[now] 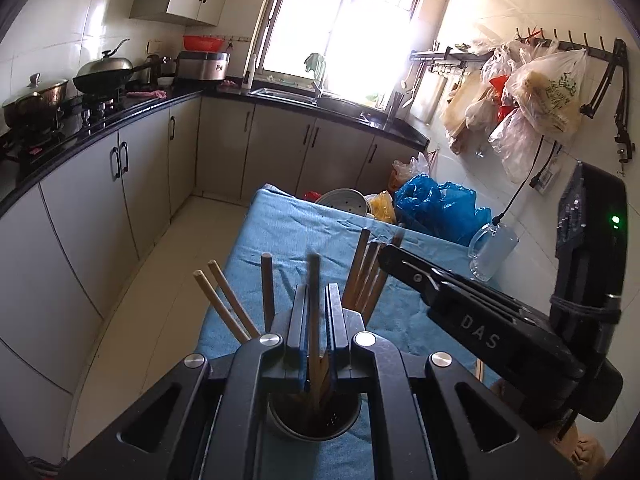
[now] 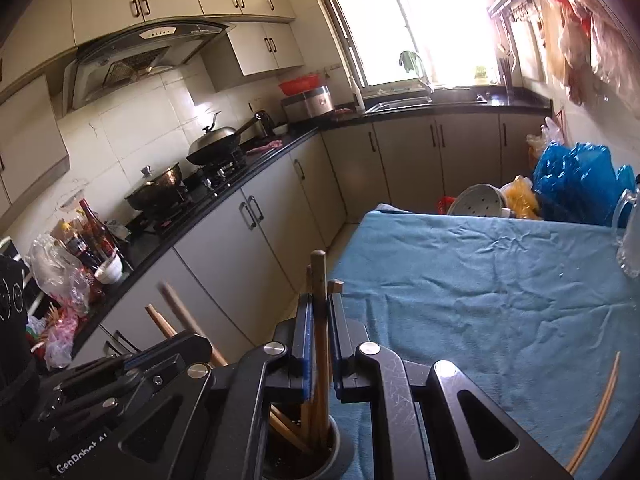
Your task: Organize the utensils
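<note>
Both grippers stand over the metal holder, the left gripper and right gripper each clamping one chopstick. Only the right view shows loose chopsticks on the blue cloth, right of the holder.

chopsticks in holder — on cloth

Blue-clothed counter lay open mid-frame; glass mug at right edge, bags behind, loose chopsticks lower right.
</note>
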### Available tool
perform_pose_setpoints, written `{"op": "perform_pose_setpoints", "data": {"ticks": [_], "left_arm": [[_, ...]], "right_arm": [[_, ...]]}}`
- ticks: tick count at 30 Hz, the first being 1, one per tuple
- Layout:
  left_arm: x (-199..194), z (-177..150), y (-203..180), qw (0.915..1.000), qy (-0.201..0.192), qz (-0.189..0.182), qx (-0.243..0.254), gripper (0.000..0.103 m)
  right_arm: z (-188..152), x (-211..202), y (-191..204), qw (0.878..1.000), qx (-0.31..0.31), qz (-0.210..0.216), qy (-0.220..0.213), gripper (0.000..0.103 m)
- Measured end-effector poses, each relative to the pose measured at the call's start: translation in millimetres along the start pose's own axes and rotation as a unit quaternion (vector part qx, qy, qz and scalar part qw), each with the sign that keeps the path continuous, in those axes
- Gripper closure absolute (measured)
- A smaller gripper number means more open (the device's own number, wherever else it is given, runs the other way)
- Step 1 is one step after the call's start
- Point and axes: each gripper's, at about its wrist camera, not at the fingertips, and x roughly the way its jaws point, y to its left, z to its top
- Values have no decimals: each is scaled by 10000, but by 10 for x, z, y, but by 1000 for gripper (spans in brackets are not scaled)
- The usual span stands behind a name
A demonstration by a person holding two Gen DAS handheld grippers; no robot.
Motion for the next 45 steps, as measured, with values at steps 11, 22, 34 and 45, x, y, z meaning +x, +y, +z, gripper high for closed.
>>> {"op": "perform_pose_setpoints", "data": {"ticks": [11,22,34,45], "left_arm": [[-384,-68,-108,9990,-376,232,45,71],[-541,-480,-521,9978,-314,300,493,61],[-299,-800,-965,9952,66,460,865,61],[-46,-1049,-1210,9936,446,299,995,53]], "right_arm": [[36,-259,-110,9995,139,48,-291,65],[-407,-683,-714,9977,422,-475,-214,52],[-937,-1130,-1501,9893,891,-1152,-83,48],[-1516,-1330,-2370,9703,1270,-2012,426,48]]}}
